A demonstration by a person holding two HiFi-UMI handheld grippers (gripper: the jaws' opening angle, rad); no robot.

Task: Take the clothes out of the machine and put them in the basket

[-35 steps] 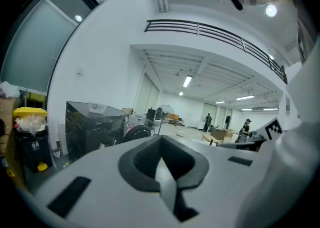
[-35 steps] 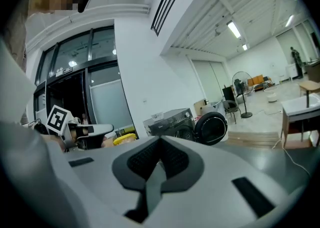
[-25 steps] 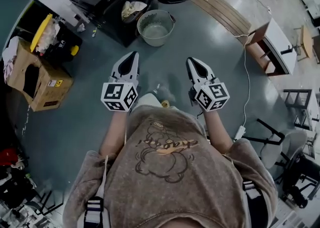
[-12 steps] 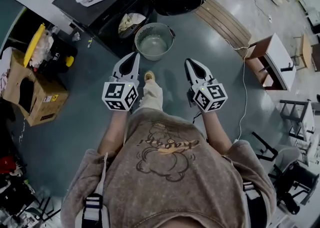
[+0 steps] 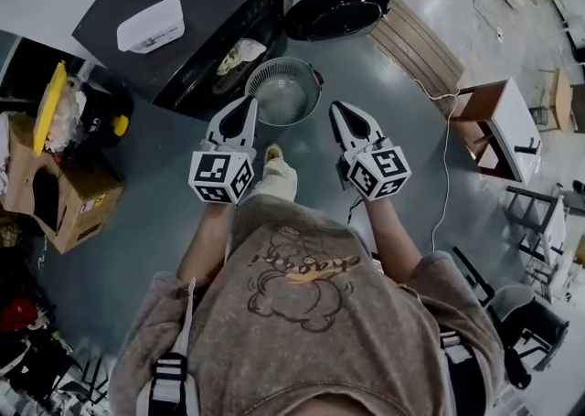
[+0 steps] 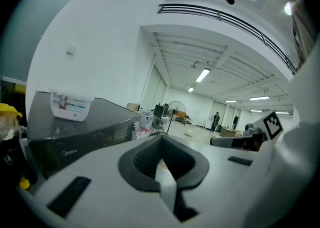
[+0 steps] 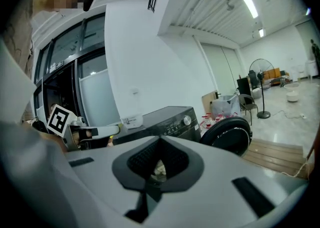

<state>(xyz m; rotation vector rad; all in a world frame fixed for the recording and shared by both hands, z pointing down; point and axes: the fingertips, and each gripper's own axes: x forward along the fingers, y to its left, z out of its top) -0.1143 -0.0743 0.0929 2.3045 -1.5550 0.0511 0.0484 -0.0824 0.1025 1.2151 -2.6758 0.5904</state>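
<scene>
left gripper [image 5: 243, 105]: closed, empty | right gripper [image 5: 337, 111]: closed, seemingly empty

I noted a white lidded tub [image 5: 151, 25] at upper left. A cardboard box [image 5: 64, 204] stood on the floor at left, near a black and yellow case [image 5: 50, 105]. A slatted wooden board [image 5: 416, 35] lay ahead right. A white cable [image 5: 450, 158] ran past a white-topped cabinet [image 5: 501, 112]. A pedestal fan [image 7: 263, 69] stood far off.

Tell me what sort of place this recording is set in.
Probably a big open lab or workshop hall, not a home laundry: a black washing machine stands near a cardboard box, with a standing fan and long ceiling strip lights beyond.
</scene>
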